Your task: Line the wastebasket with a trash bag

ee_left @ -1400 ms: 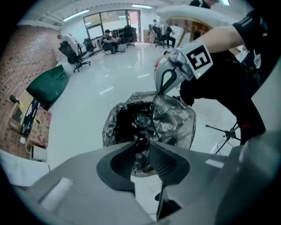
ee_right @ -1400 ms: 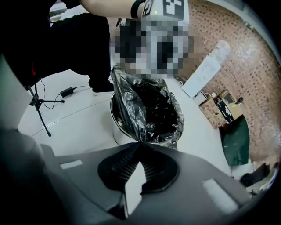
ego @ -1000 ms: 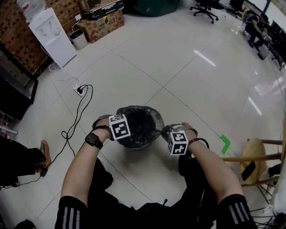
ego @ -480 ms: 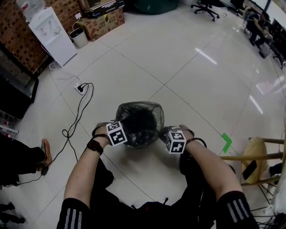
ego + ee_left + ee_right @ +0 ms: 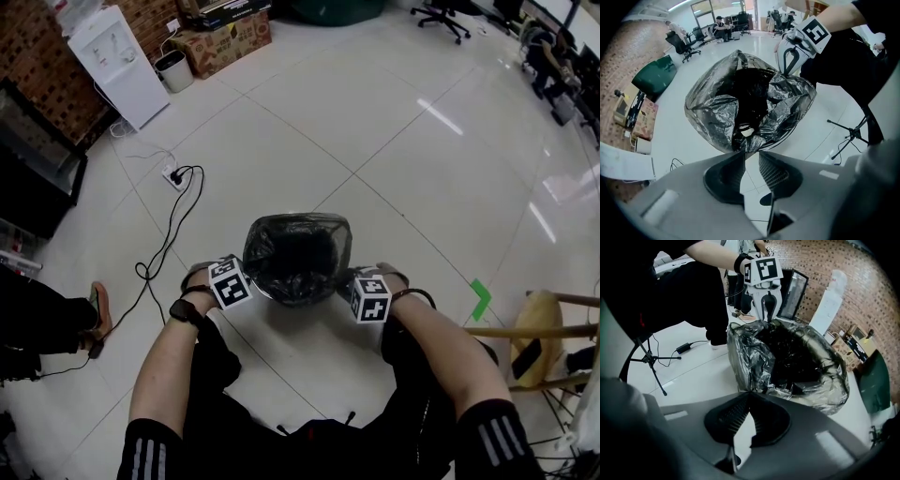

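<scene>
The wastebasket [image 5: 281, 292] stands on the tiled floor [image 5: 422, 187], and the black trash bag [image 5: 298, 248] sits inside it, folded over the rim. I'd say the hem is being seated. The left gripper [image 5: 751, 153], jaws barely apart, nips a fold at one side. The right gripper [image 5: 750, 394], jaws pressed together, pinches the film at the opposite side. The next move likely calls for drawing the hem down evenly, then letting go.
</scene>
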